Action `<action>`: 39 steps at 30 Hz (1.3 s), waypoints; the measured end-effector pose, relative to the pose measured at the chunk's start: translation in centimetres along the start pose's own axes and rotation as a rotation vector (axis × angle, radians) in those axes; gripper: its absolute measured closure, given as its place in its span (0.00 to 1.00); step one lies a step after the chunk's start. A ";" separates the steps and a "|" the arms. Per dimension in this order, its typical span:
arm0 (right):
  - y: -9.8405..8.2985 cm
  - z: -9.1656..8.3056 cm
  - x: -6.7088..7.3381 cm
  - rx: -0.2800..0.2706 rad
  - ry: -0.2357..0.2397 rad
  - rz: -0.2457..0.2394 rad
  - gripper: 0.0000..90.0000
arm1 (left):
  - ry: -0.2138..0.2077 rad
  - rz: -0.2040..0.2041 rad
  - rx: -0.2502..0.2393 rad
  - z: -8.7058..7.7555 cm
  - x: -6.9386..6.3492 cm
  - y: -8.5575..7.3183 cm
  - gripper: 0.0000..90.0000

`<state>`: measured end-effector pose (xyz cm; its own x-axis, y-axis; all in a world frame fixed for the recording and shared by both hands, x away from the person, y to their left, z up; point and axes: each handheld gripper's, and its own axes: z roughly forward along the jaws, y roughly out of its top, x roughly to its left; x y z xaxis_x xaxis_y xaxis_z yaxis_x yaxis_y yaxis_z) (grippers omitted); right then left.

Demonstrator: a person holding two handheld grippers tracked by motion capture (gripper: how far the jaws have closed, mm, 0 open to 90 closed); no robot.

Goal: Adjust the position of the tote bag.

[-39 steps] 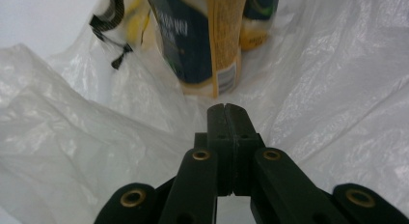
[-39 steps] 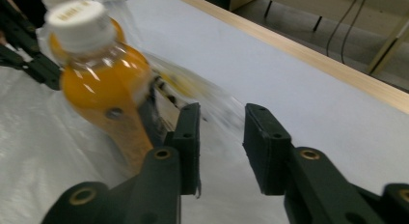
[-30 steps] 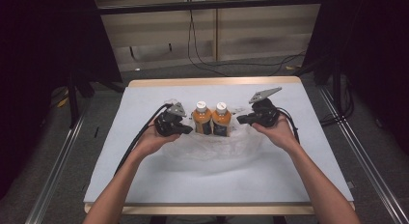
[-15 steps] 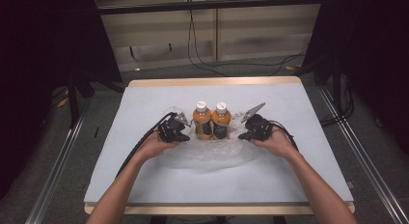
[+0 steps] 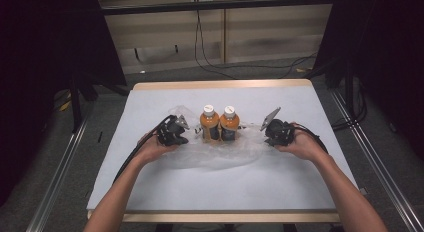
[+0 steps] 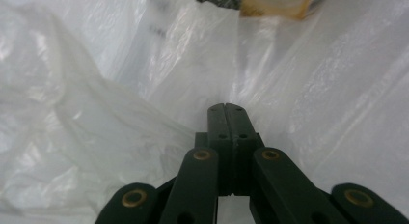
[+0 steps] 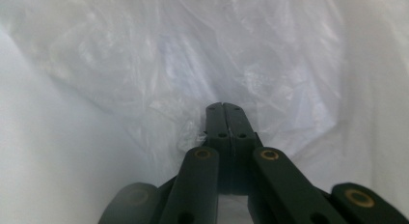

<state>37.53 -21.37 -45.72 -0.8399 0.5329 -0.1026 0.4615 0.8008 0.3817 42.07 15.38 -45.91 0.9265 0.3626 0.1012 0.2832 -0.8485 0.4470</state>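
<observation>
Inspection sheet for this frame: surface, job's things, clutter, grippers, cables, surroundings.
Surface: white table, wooden edge.
Job's things: two orange bottles upright, side by side, inside a clear plastic bag.
Clutter: nothing seen.
Grippers: left gripper shut on the plastic bag; right gripper shut on it, one at each side.
Cables: black cable trails along the left forearm; wall cables on the floor.
Surroundings: dark curtains, metal rails.

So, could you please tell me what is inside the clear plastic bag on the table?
Two orange bottles with white caps stand upright, side by side, in the plastic bag. The crumpled film blurs their bases, so anything lying flat beside them cannot be made out.
</observation>
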 end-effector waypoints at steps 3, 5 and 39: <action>-0.6 -0.1 -0.6 0.012 -0.043 0.022 1.00 | 0.007 -0.017 -0.003 -0.1 0.4 -0.3 1.00; -0.9 -0.2 -0.9 0.016 -0.062 0.030 1.00 | 0.008 -0.009 -0.004 -0.2 0.6 -0.5 1.00; -2.1 -0.6 -1.6 0.002 -0.040 0.048 1.00 | -0.064 0.020 -0.031 -2.4 -2.0 -4.3 1.00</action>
<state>37.75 -24.07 -45.80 -0.8045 0.5814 -0.1211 0.5016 0.7744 0.3857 38.41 19.26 -45.87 0.9462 0.3193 0.0534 0.2578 -0.8428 0.4725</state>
